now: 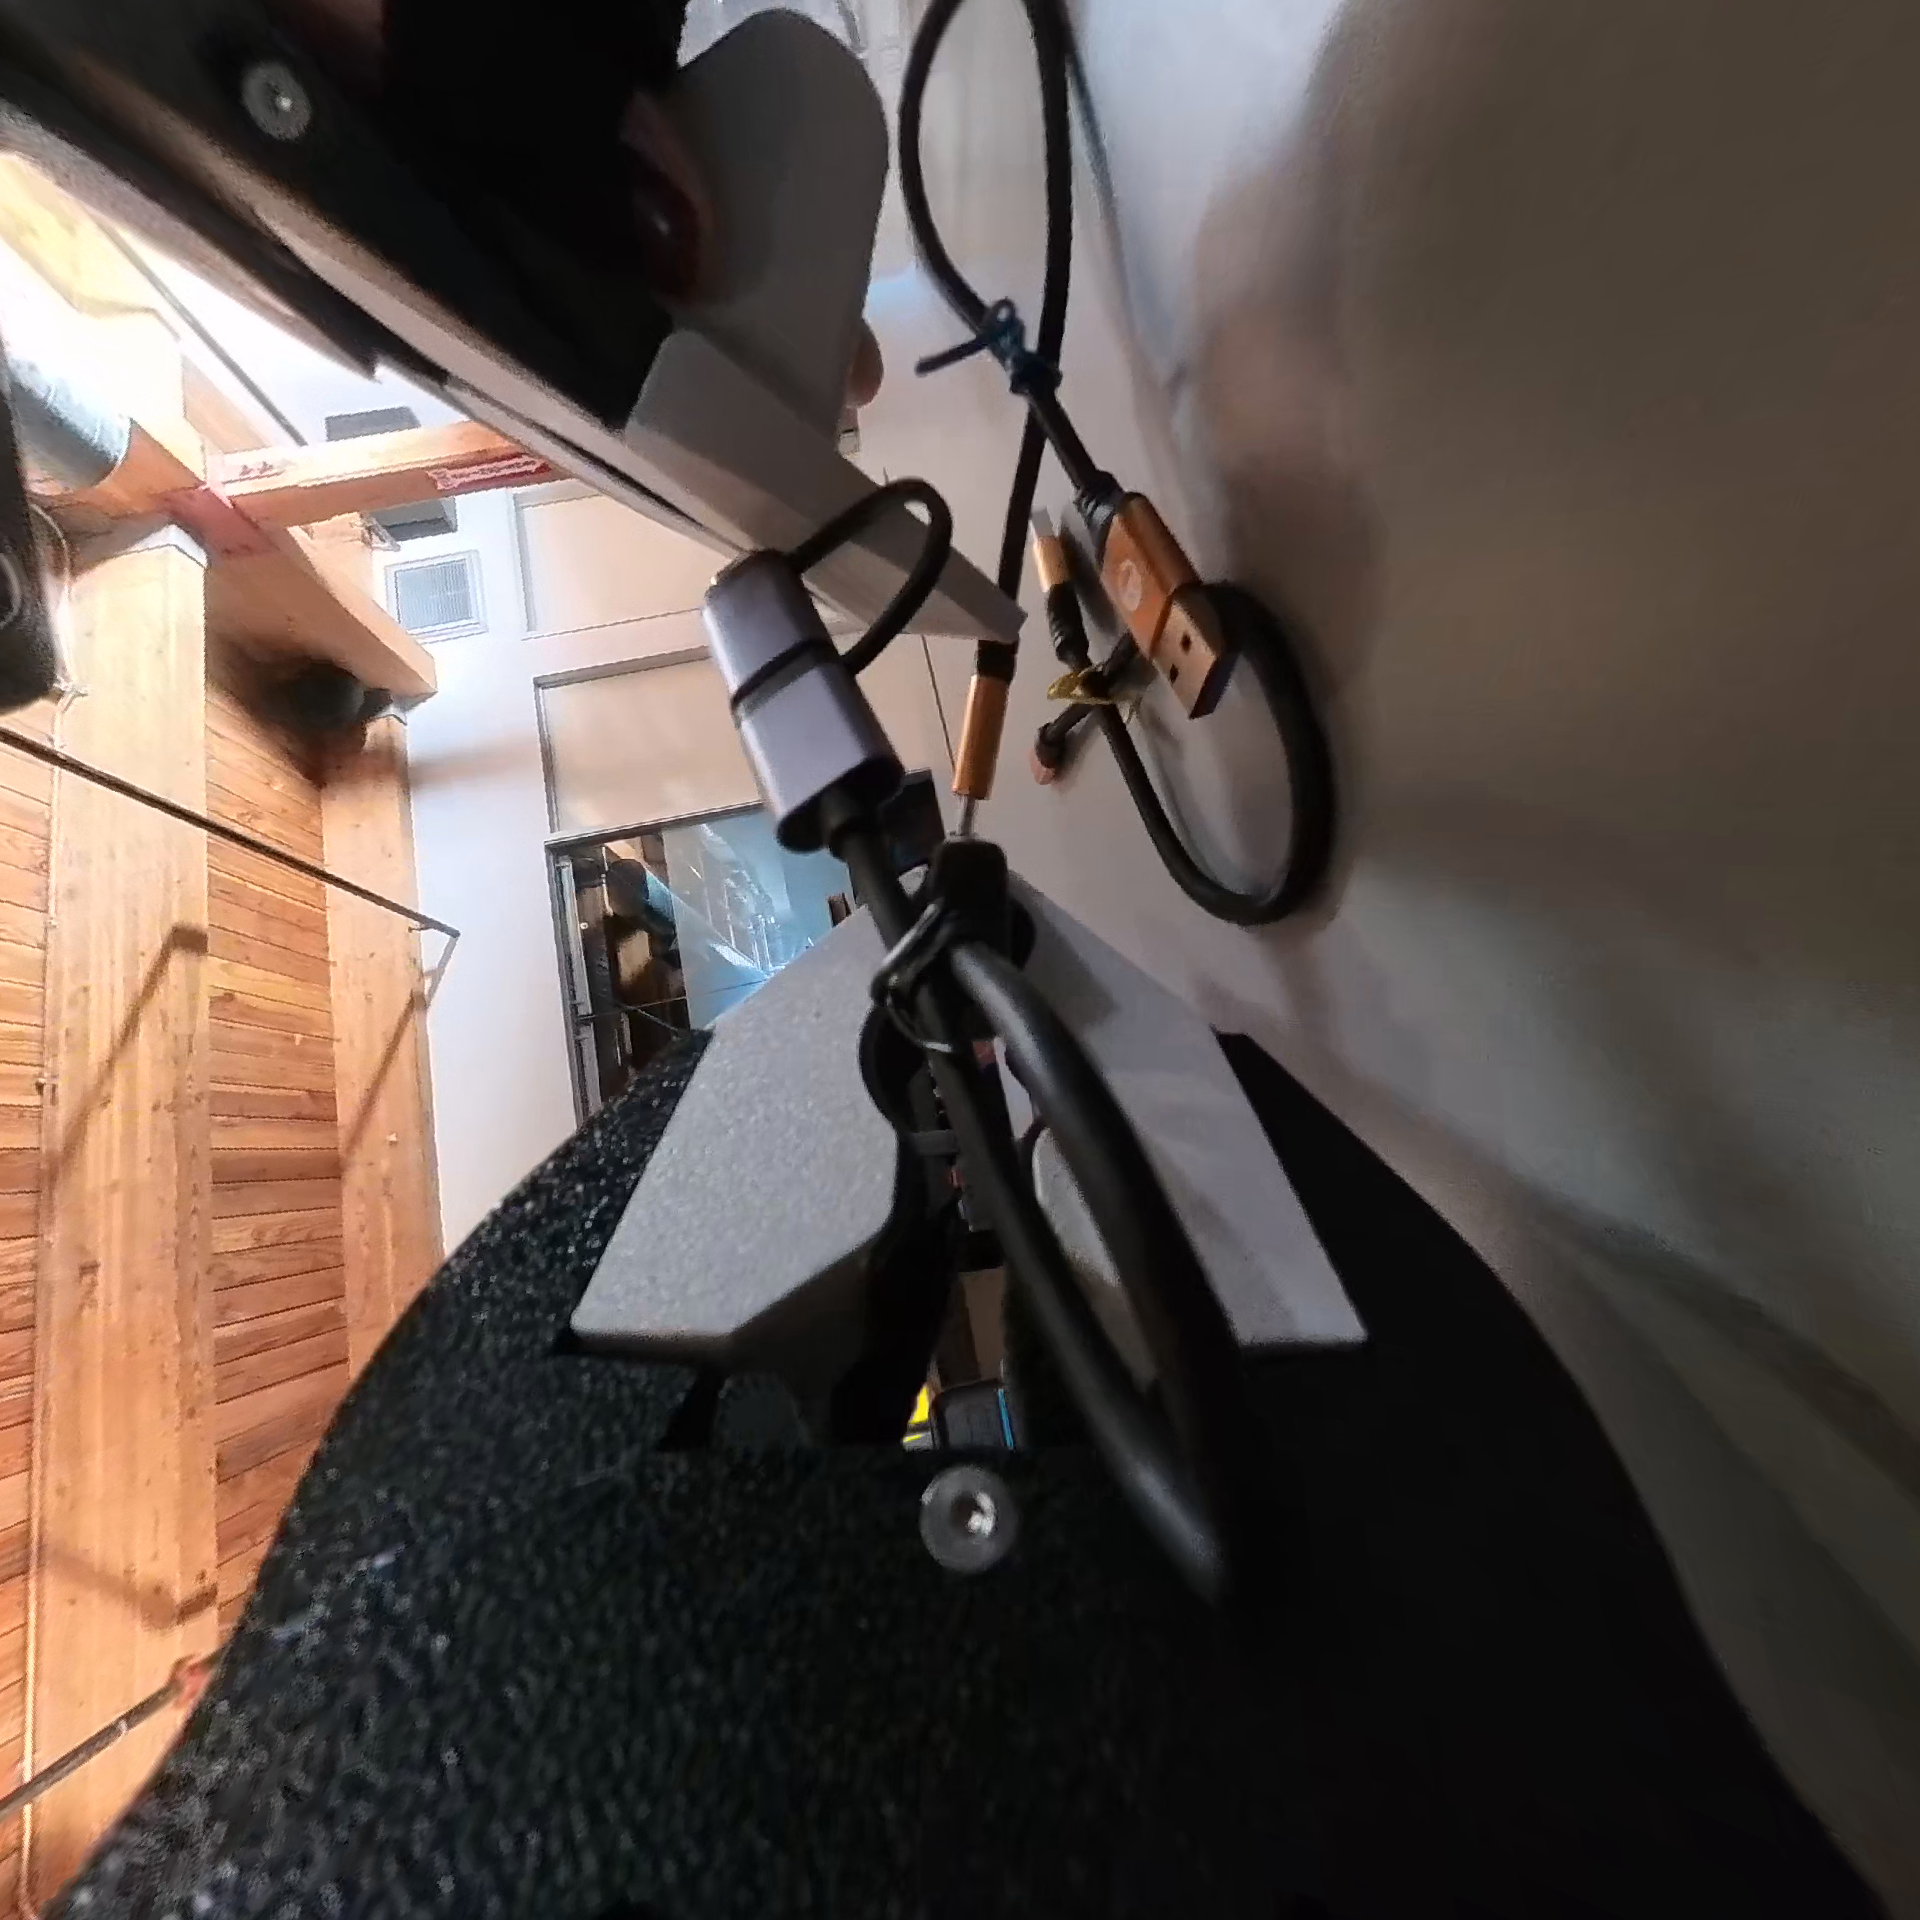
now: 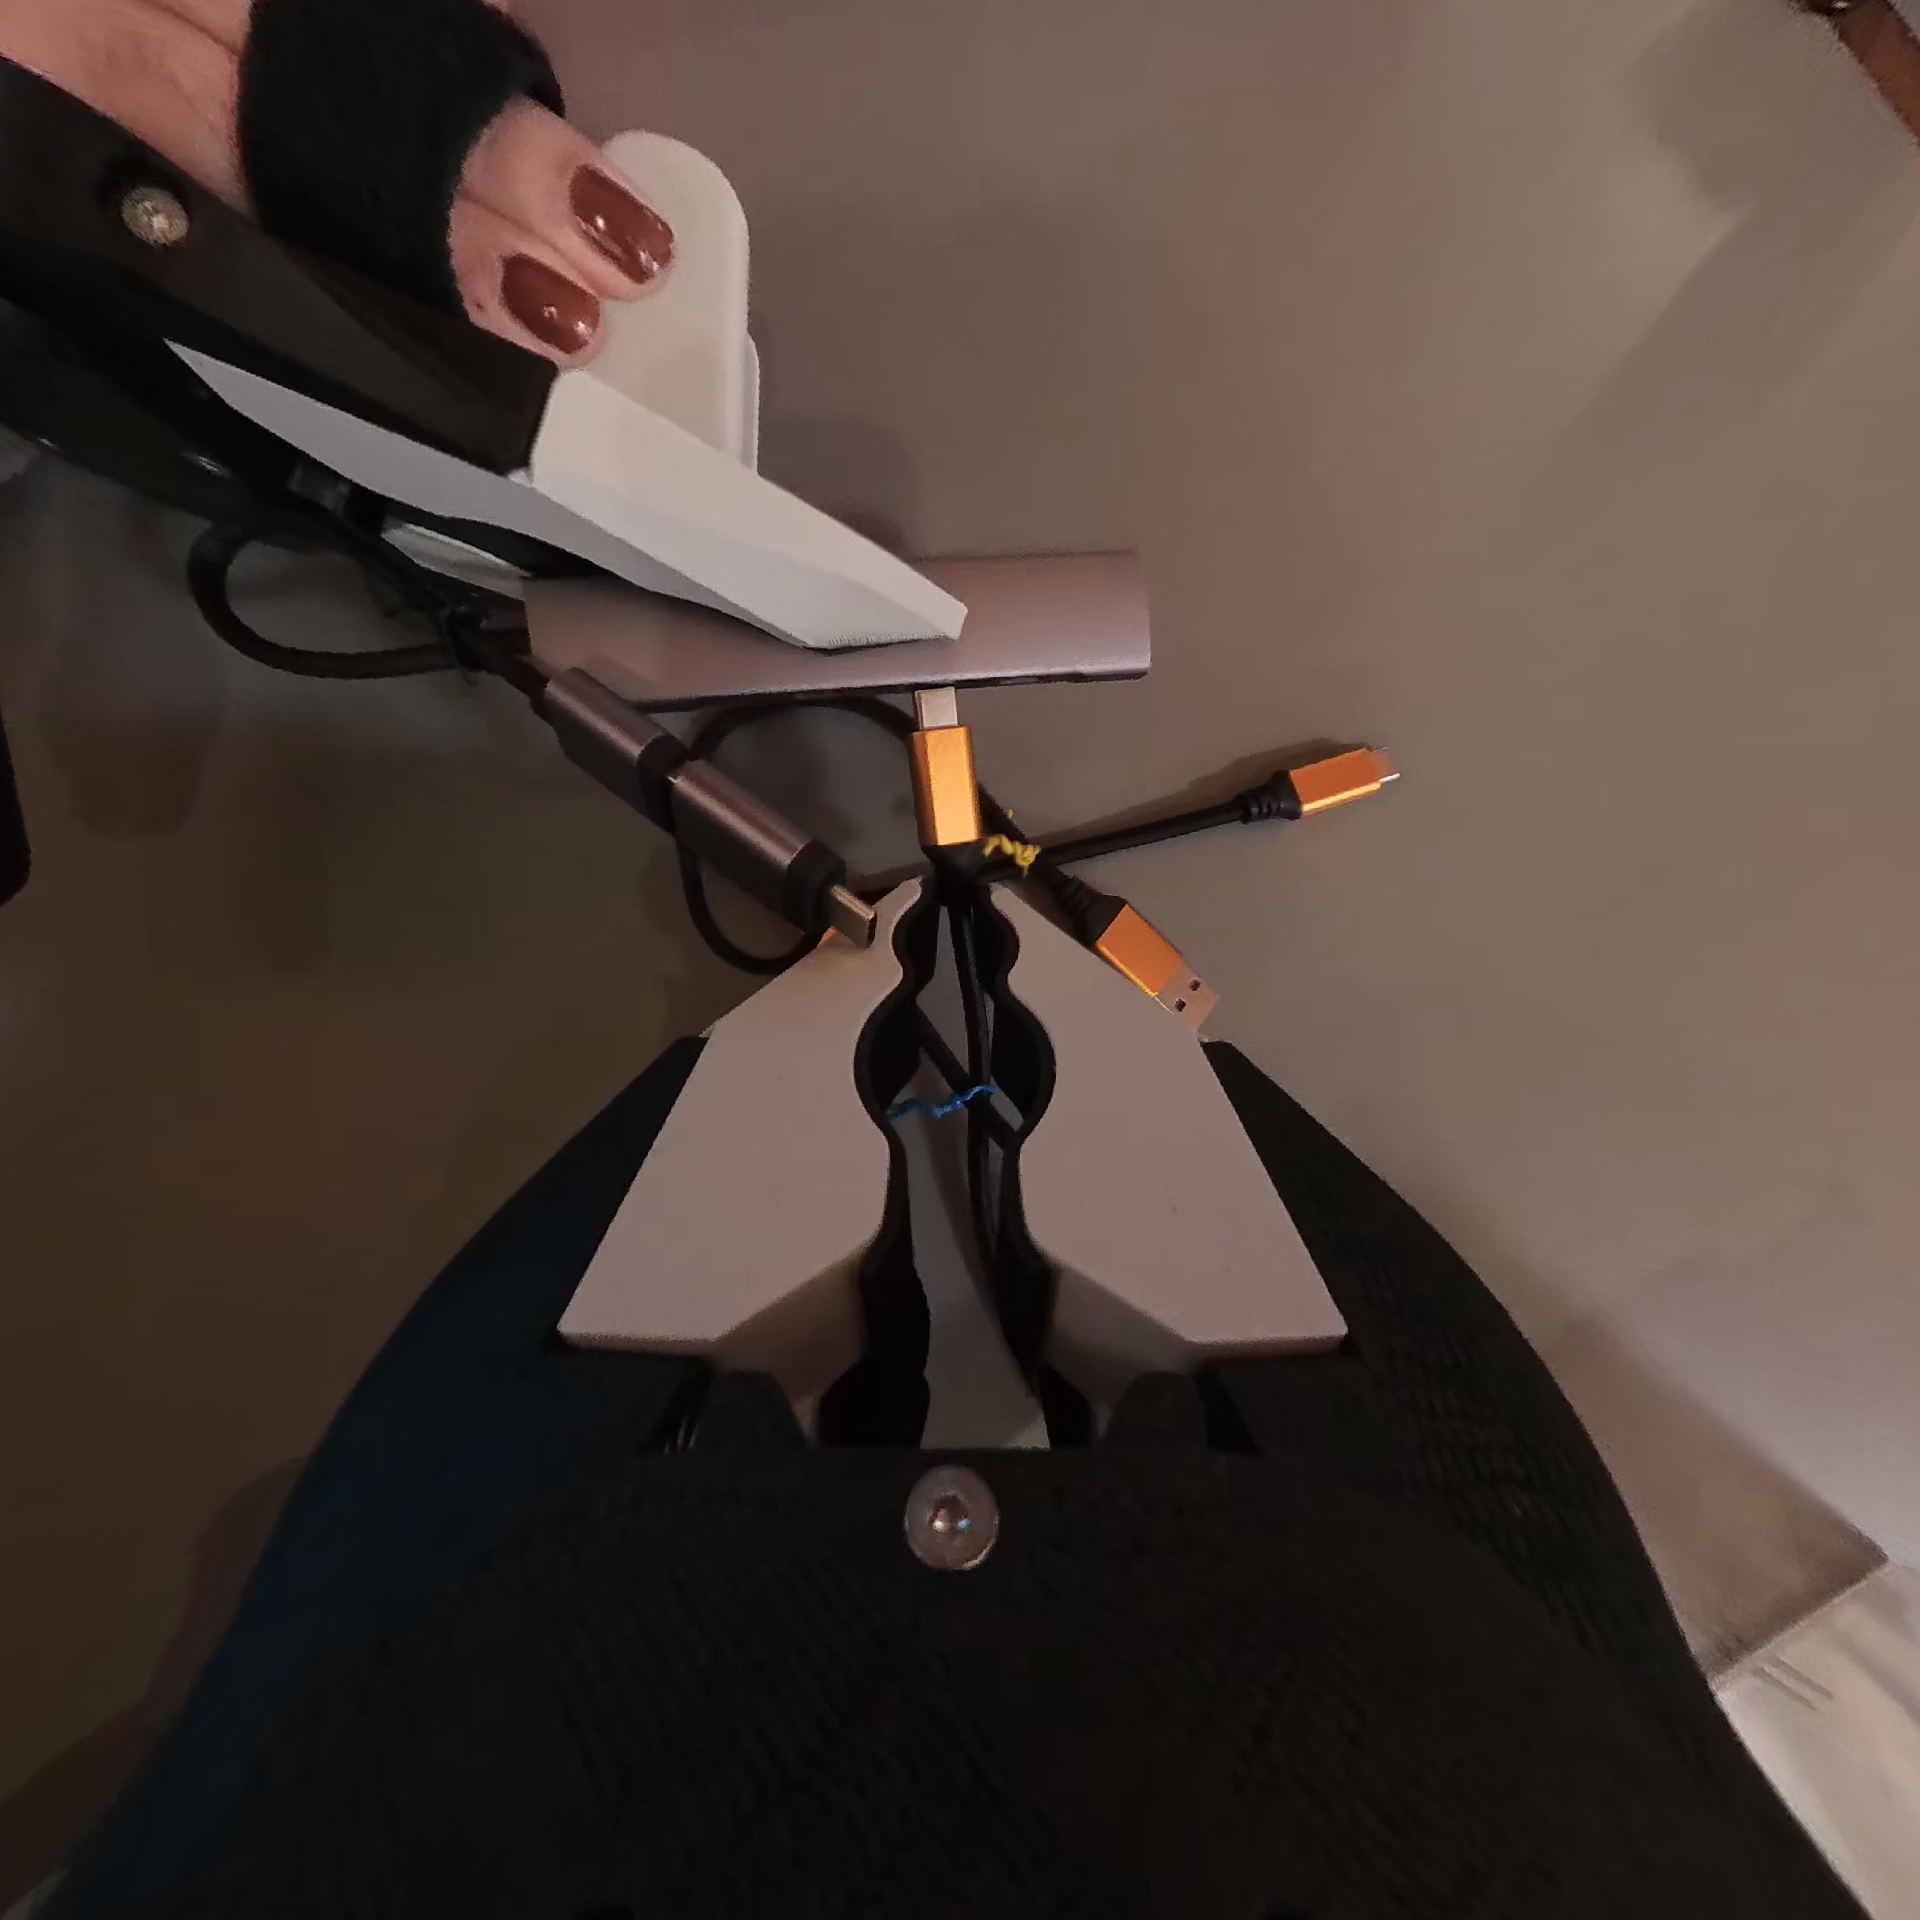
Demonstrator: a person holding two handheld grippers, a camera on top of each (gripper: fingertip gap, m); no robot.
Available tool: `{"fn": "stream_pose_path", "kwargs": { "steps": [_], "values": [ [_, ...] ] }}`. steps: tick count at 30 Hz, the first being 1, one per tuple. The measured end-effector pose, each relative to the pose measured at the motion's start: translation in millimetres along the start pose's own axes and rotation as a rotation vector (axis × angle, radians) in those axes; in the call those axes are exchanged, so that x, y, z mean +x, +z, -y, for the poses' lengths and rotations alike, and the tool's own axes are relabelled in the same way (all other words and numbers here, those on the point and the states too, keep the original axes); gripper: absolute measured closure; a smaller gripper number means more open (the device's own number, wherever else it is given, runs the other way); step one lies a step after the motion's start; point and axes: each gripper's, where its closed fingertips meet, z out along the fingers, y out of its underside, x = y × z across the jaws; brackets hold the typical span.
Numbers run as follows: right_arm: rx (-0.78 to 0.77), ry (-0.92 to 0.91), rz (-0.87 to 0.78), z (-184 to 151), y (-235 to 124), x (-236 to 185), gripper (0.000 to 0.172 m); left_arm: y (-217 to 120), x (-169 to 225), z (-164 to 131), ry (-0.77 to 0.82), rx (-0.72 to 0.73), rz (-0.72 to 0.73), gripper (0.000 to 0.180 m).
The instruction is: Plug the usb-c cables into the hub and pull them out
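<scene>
Item 1: flat grey metal hub point(image 2: 1060, 623), at the far centre of the grey desk point(image 2: 1455, 416). Your left gripper point(image 2: 914, 623) comes in from the far left. Its upper white finger point(image 2: 727, 540) lies flat on the hub's top and its lower finger is hidden beneath. The jaws look closed on the slab.

Item 2: orange USB-C plug point(image 2: 943, 784), just near of the hub, its bare metal tip touching the hub's near edge. Your right gripper point(image 2: 951, 899) has its jaws narrow, pinched on the black cable point(image 2: 971, 997) directly behind that plug.

Item 3: second orange USB-C plug point(image 2: 1340, 779), lying free to the right, well clear of the hub.

Item 4: orange USB-A plug point(image 2: 1153, 966), lying near right, beside your right finger.

Item 5: yellow twist tie point(image 2: 1013, 854), binding the cables at the jaw tips; blue twist tie point(image 2: 940, 1107), nearer, between the fingers.

Item 6: grey two-part connector point(image 2: 707, 810), lying on the left on its own black lead.
</scene>
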Motion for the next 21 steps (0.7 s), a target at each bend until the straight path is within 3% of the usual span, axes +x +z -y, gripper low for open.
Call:
{"fn": "stream_pose_path", "kwargs": {
  "steps": [14,21],
  "values": [
    [-0.013,-0.018,0.022,-3,3,-3,0.168,3,10,3,0.013,-0.005,-0.050,0.172],
    [0.071,0.004,0.021,9,0,2,0.168,5,8,-2,-0.062,-0.054,-0.068,0.172]
  ]
}}
